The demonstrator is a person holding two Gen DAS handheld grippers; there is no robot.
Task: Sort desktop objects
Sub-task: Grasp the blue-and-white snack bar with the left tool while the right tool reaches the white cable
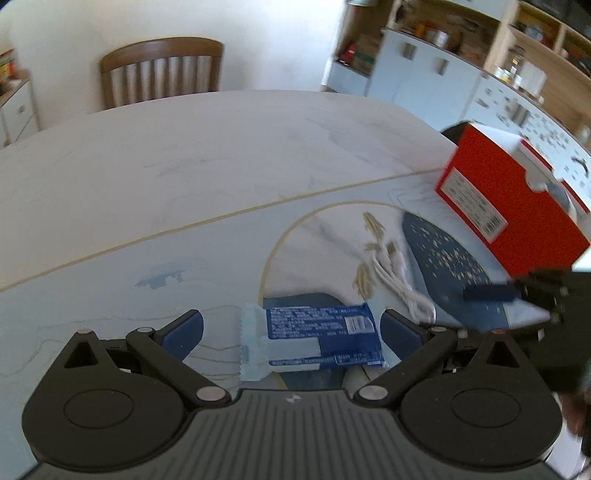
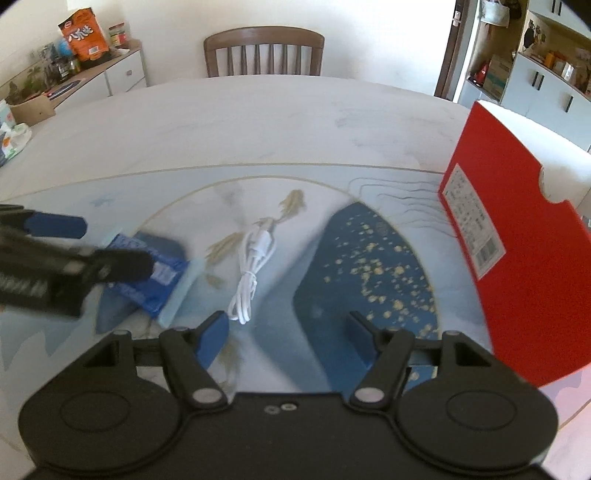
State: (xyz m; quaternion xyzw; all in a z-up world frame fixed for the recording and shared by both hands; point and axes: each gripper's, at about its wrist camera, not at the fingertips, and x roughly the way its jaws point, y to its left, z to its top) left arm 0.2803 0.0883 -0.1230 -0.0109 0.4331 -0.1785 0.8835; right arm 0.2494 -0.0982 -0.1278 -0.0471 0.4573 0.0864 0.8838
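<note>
A blue snack packet (image 1: 314,338) with pale ends lies flat on the patterned table mat, between the open fingers of my left gripper (image 1: 291,332); the fingers stand apart from it. It also shows in the right wrist view (image 2: 155,280), partly hidden by the left gripper (image 2: 107,247). A coiled white cable (image 1: 399,280) lies right of the packet, and in the right wrist view (image 2: 251,273) just ahead of my right gripper (image 2: 288,339), which is open and empty. A red open box (image 1: 509,206) stands at the right (image 2: 517,236).
The white table (image 1: 184,155) carries a blue, white and gold patterned mat (image 2: 354,266). A wooden chair (image 2: 264,51) stands at the far edge. A sideboard with an orange bag (image 2: 86,35) is at the left, shelves and cabinets (image 1: 461,66) at the right.
</note>
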